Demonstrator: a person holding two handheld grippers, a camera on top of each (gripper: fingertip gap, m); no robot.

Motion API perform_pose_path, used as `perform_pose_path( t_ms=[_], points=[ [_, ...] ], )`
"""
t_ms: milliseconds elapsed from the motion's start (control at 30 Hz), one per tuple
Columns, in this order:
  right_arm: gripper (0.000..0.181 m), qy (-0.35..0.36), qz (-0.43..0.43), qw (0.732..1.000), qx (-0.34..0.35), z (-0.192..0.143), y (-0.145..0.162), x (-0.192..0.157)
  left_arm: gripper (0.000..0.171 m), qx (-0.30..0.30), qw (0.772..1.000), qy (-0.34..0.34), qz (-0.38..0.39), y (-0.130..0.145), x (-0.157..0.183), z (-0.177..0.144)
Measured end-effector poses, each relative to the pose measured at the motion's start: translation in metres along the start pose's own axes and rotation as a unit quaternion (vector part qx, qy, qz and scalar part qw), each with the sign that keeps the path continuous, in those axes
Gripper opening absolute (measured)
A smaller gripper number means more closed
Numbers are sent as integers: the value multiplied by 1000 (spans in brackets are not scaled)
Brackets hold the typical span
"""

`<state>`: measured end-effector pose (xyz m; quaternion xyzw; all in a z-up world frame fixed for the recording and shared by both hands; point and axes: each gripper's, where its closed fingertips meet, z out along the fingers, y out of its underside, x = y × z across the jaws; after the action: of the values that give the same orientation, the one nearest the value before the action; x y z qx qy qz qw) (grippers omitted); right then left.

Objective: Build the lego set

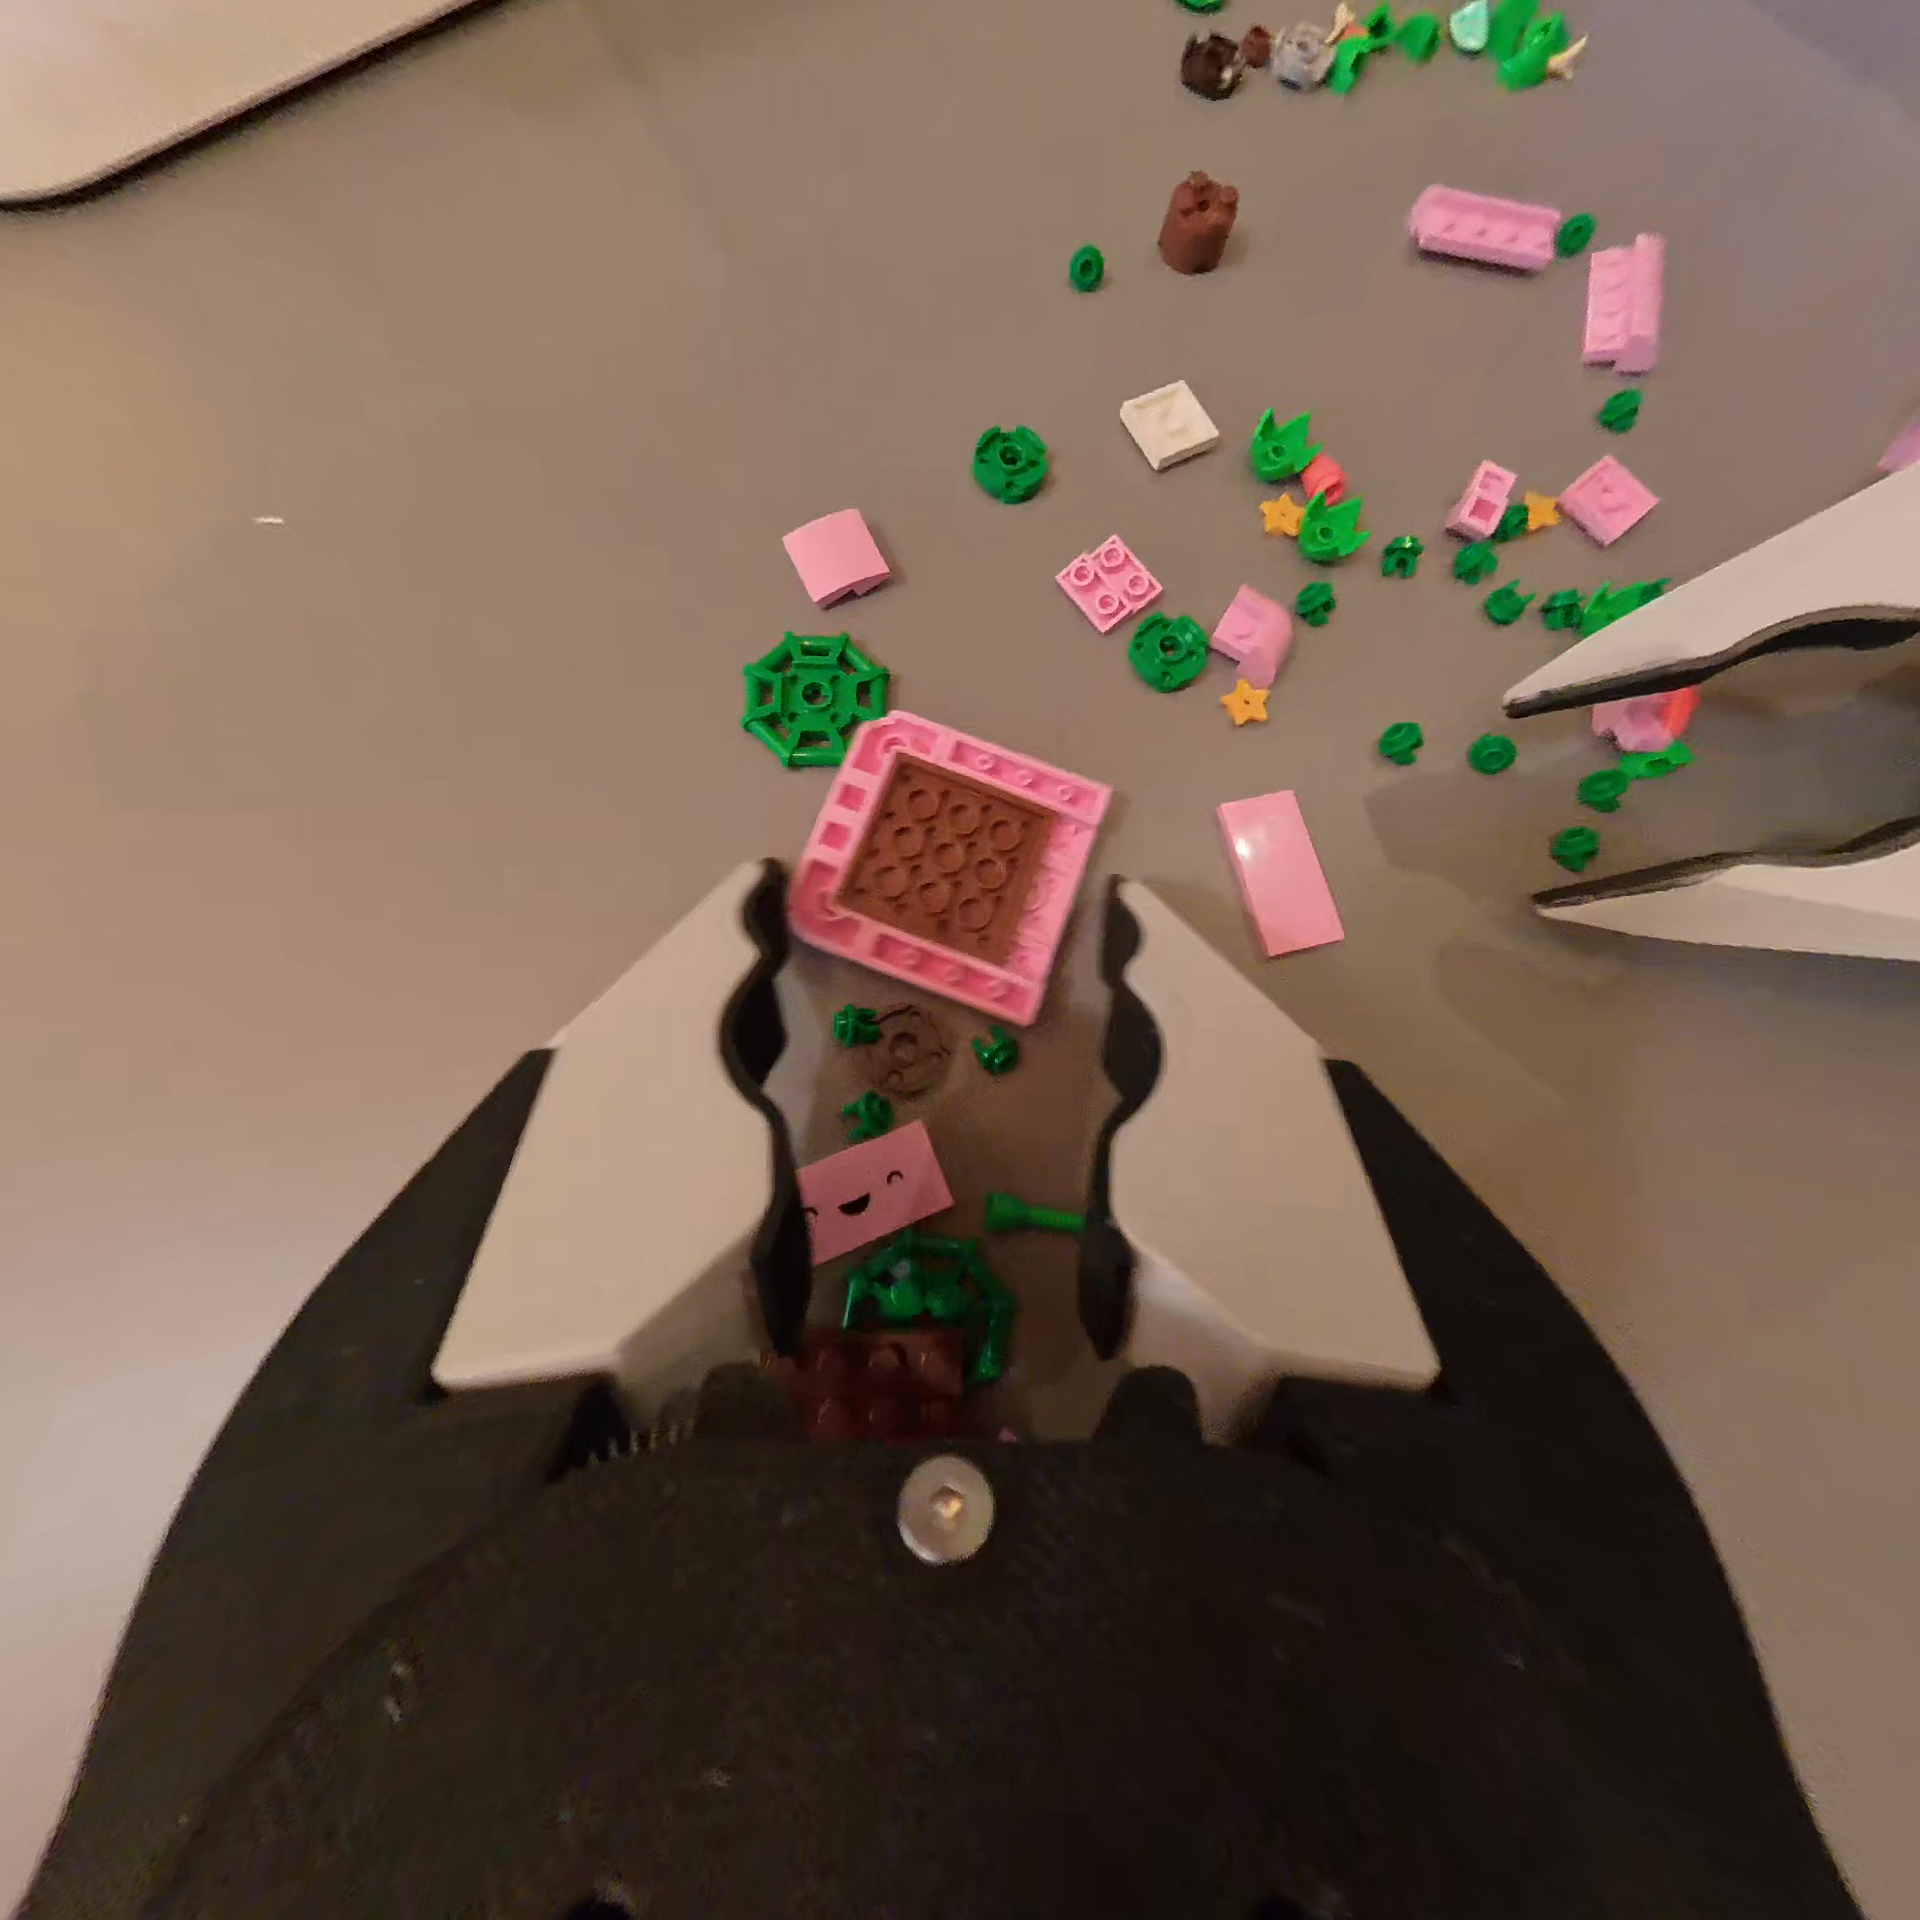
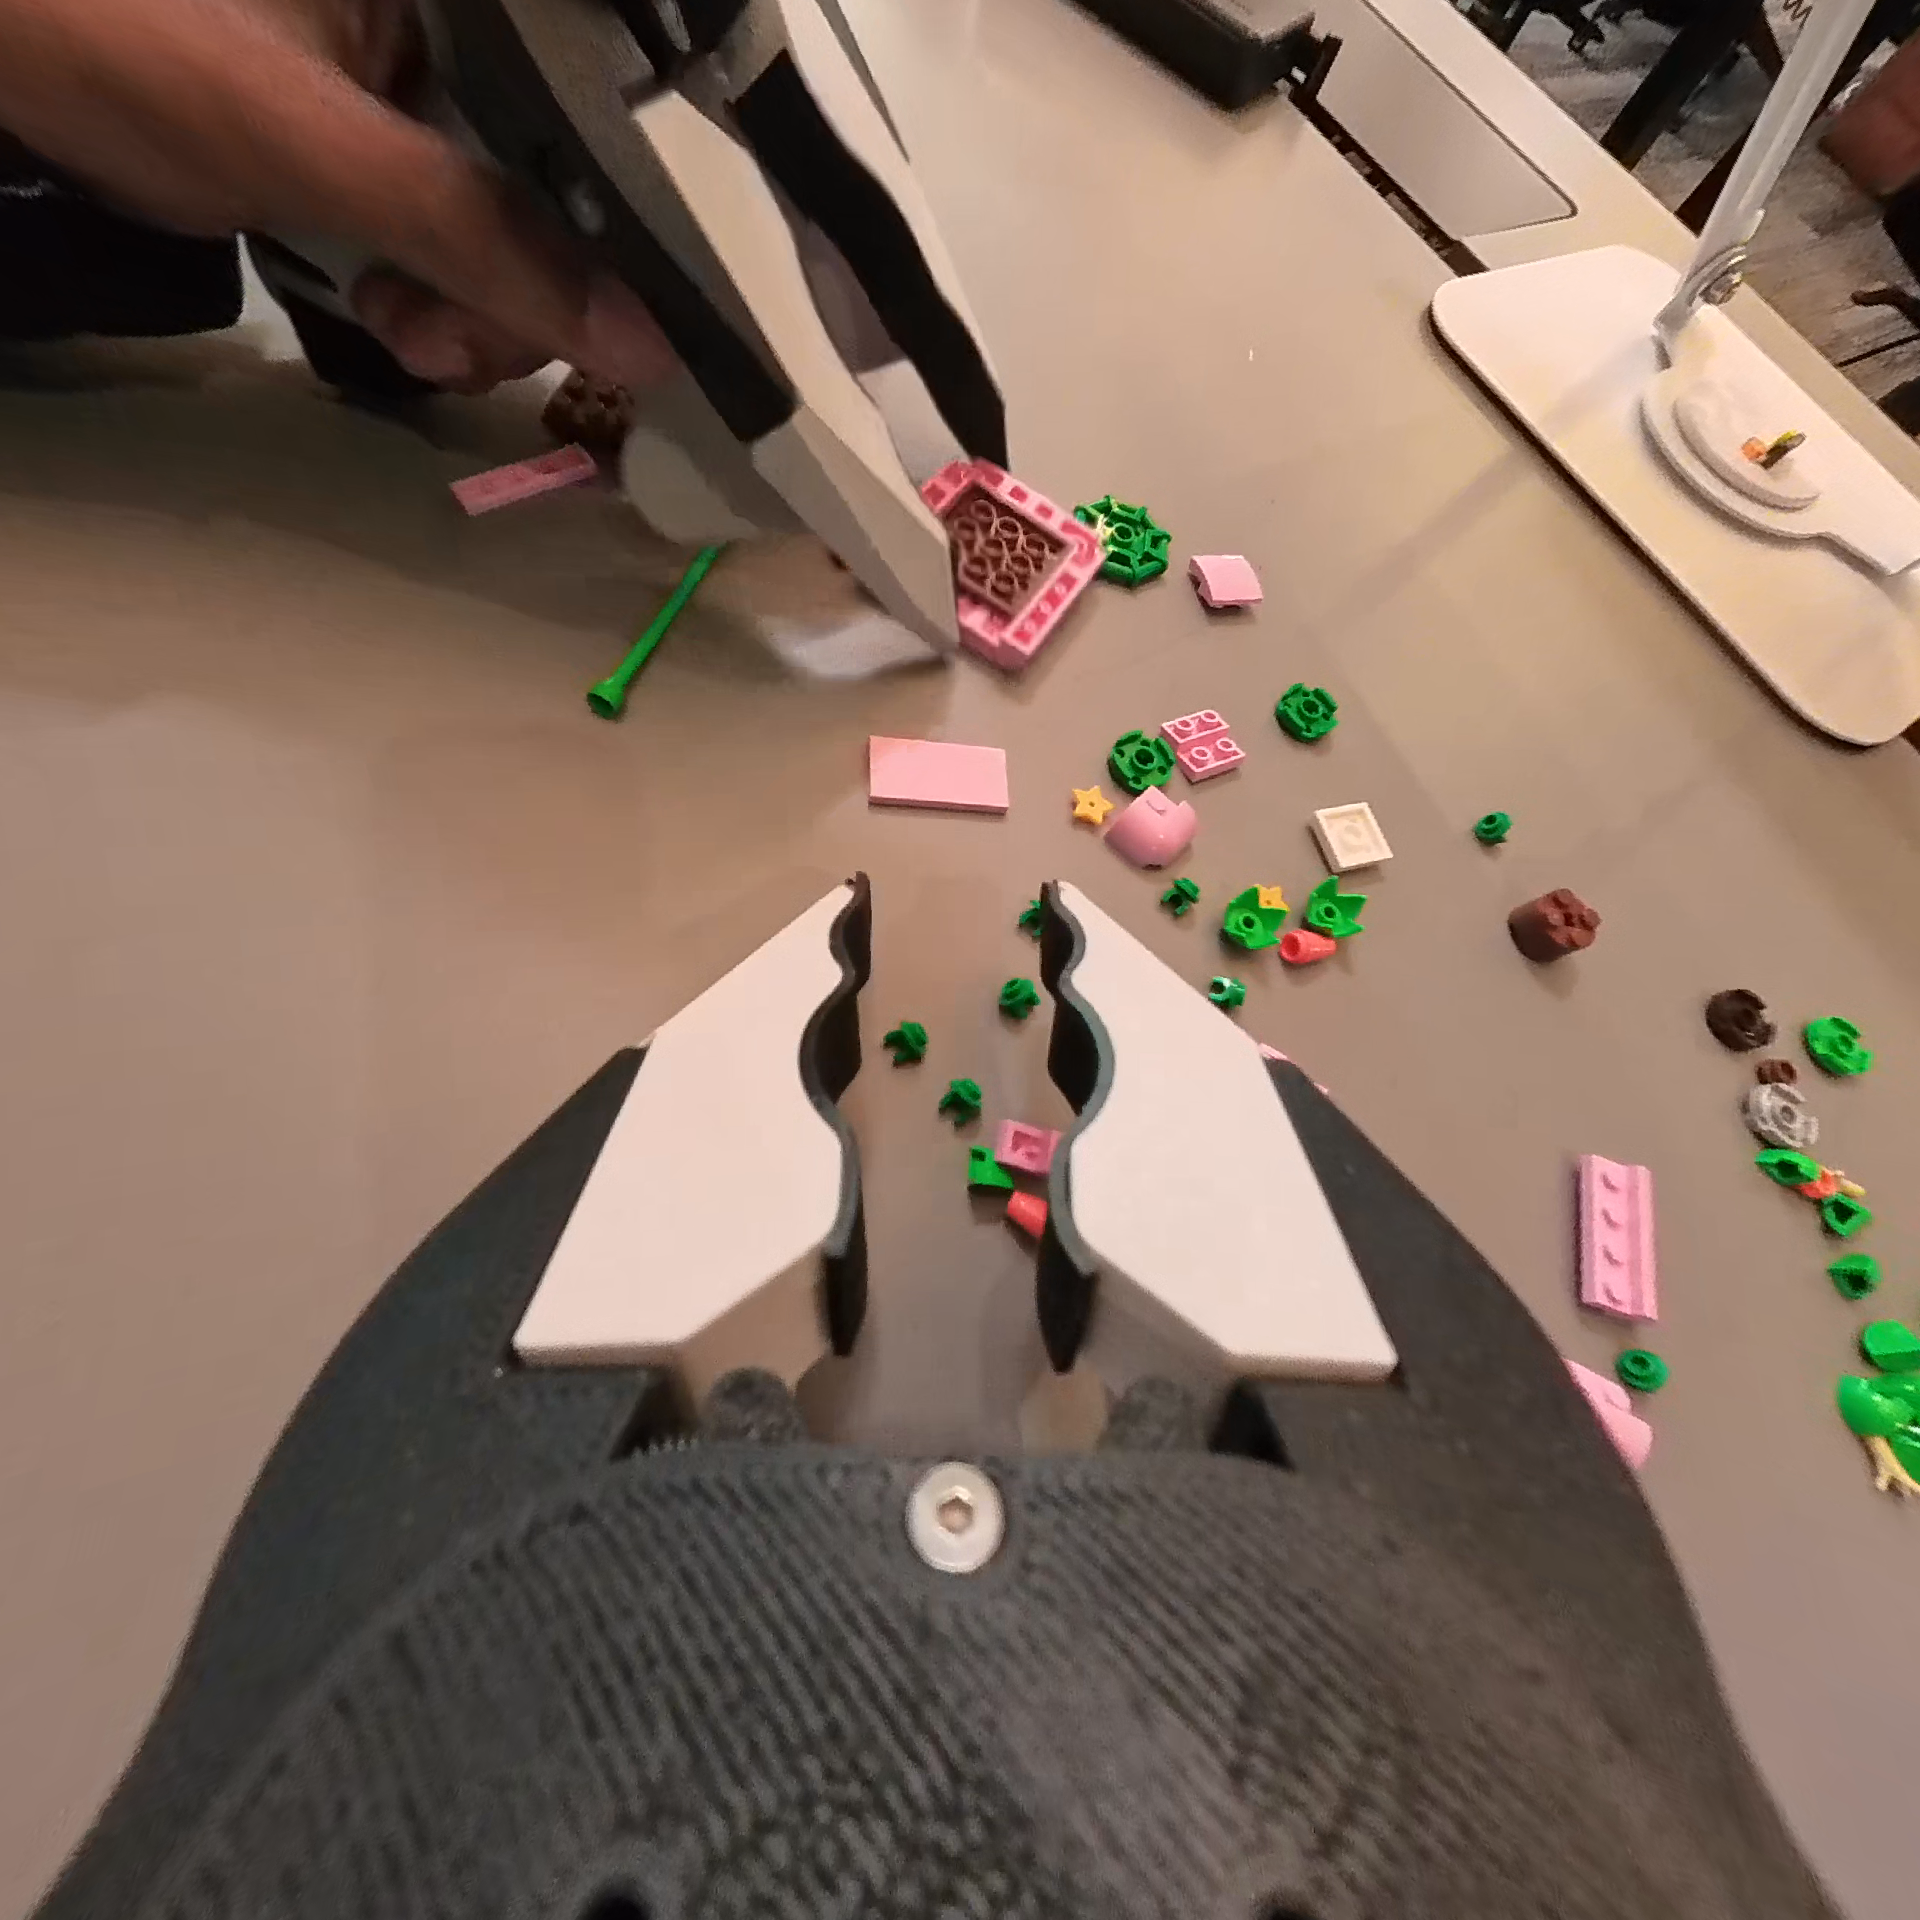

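The left hand-held gripper (image 1: 935, 883), spread wide, should square up on the pink frame (image 1: 951, 862) before closing; the right (image 2: 951, 894) waits open.

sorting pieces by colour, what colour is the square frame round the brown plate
Pink frame, around a brown plate; clearest in the left wrist view.

Table (image 2: 416, 883): smooth grey, semi-matt, soft reflections. Lego pieces glossy plastic, e.g. flat pink tile (image 2: 938, 775) with a sheen. Left gripper (image 1: 940, 883) and right gripper (image 2: 951, 894): matt pale plastic fingers, coarse layered black body, shiny metal screw (image 2: 954, 1519).
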<state>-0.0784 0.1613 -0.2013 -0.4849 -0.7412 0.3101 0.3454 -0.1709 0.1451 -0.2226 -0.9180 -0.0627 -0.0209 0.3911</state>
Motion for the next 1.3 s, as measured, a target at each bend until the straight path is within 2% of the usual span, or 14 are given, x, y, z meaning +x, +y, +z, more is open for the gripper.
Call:
perform_pose_path(
  t_ms=[33, 233, 333, 400, 467, 567, 633, 833, 900, 1000, 1100, 1233, 1300],
  points=[
    [31, 0, 0, 1000, 1, 0, 0, 0, 51, -1, 1000, -6, 10, 0, 0, 0],
    [31, 6, 2, 1000, 14, -5, -4, 3, 51, 39, 999, -12, 15, -11, 1, -8],
    [33, 8, 6, 999, 36, -11, -11, 7, 51, 78, 996, 23, -21, -22, 7, -19],
    [37, 10, 4, 998, 58, -16, -18, 8, 50, 108, 989, 75, -62, -31, 18, -28],
    [42, 21, -6, 996, 85, -22, -27, 9, 51, 144, 967, 169, -123, -44, 38, -42],
    [50, 51, -28, 990, 128, -32, -43, 11, 51, 185, 908, 311, -211, -63, 66, -65],
    [54, 74, -44, 983, 164, -42, -56, 11, 50, 203, 868, 379, -247, -72, 80, -78],
    [55, 135, -88, 947, 279, -76, -90, 5, 50, 222, 748, 525, -340, -87, 109, -101],
    [58, 158, -103, 934, 303, -85, -97, 3, 51, 221, 722, 550, -358, -88, 116, -103],
    [54, 186, -130, 920, 320, -88, -100, 1, 50, 207, 705, 572, -365, -87, 126, -102],
    [55, 201, -152, 920, 302, -82, -97, 1, 50, 190, 692, 588, -373, -84, 138, -99],
    [53, 177, -146, 931, 283, -78, -91, 2, 50, 169, 694, 592, -373, -79, 147, -94],
    [53, 156, -143, 939, 271, -75, -88, 1, 49, 164, 706, 584, -365, -76, 146, -91]
  ],
)
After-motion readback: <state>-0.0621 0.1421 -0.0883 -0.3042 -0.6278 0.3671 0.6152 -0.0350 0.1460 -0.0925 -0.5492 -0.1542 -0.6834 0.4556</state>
